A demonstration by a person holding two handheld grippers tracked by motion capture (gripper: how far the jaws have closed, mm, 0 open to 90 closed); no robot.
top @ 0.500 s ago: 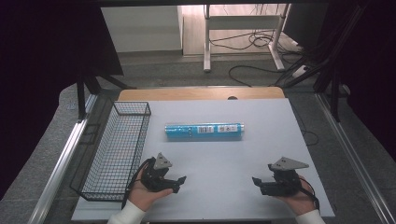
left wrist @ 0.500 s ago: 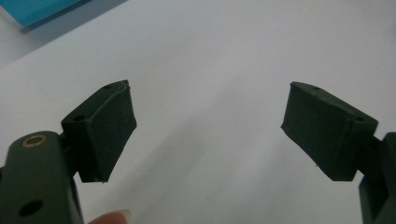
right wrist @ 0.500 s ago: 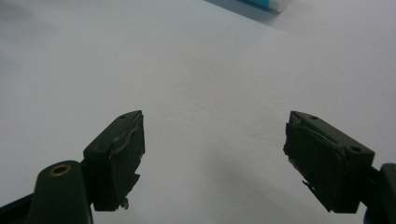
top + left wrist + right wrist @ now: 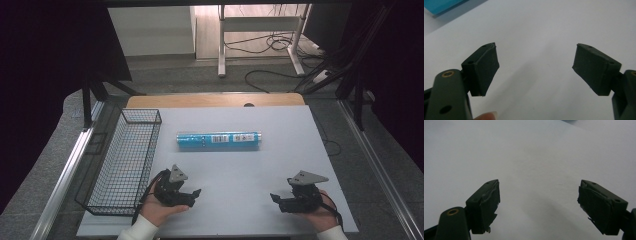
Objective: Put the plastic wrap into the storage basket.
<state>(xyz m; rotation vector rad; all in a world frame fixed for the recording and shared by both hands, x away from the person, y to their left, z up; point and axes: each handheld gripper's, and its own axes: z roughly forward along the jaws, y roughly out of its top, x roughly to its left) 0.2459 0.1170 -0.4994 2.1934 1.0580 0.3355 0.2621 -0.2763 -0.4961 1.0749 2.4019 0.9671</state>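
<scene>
Both grippers idle near the tube (image 4: 218, 139).
I see left gripper (image 4: 196, 192) and right gripper (image 4: 274, 197) fingers wide apart, holding nothing, low over the tabletop (image 4: 235, 170).

The high view looks forward and down from above the person's side, taking in the whole worktop (image 4: 280, 130). Each gripper view rides low behind its own claw, close to the same white worktop surface.

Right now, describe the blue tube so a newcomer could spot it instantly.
Start at the white table. Right of the wire basket, beyond both grippers, lies the blue tube on its side. It is the one bright blue thing there, with white barcode labels along it.
</scene>
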